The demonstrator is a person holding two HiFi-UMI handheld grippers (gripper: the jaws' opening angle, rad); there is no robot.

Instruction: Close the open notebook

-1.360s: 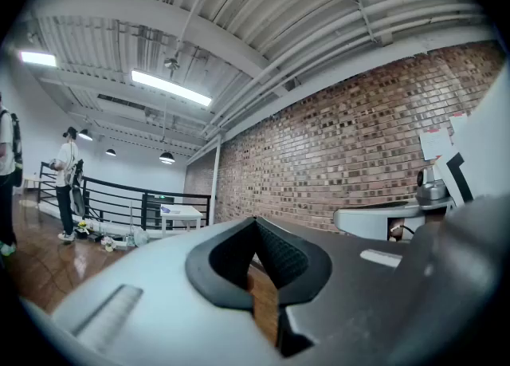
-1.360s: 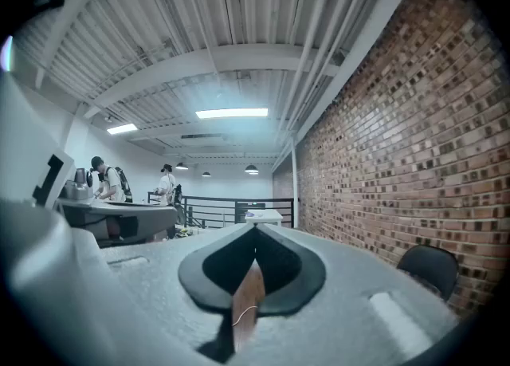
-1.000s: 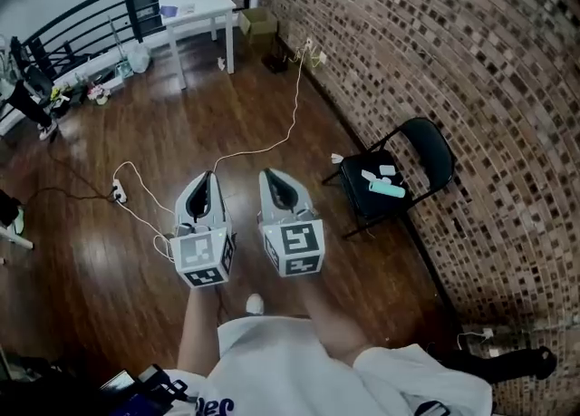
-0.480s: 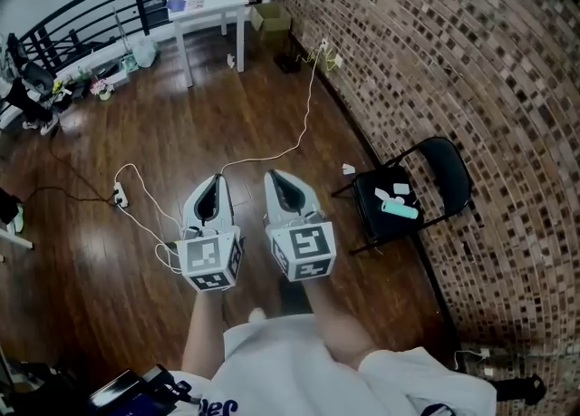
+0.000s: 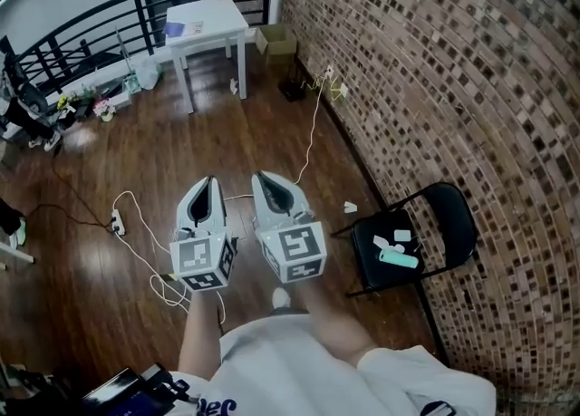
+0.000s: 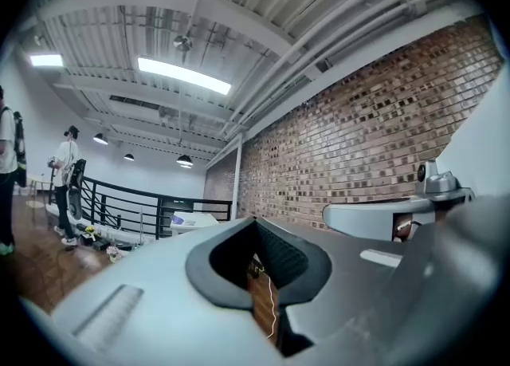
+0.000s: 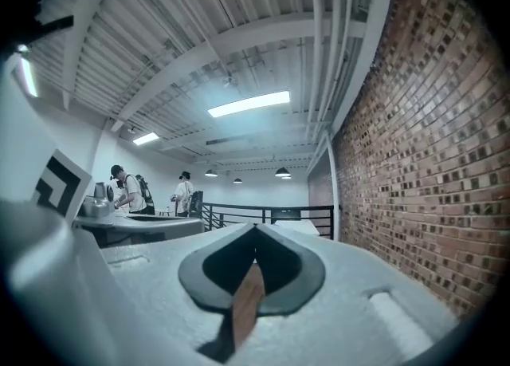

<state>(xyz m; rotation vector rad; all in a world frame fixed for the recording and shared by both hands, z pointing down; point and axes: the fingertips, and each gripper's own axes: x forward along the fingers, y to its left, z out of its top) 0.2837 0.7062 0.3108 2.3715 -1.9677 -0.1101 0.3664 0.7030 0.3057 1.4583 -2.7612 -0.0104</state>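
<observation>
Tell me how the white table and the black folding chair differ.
The white table has a flat square top; the black chair has a seat and rounded back. The table stands far off by the railing; the chair is close, on the right. The table carries a purple thing; the chair, a teal tube. Both stand on the wood floor near the brick wall.

No words or numbers can be read. The cubes [image 5: 201, 258] on the left gripper [image 5: 208, 184] and right gripper [image 5: 263, 178] show only black-and-white square patterns; print on the shirt [image 5: 272, 369] is cut off.
</observation>
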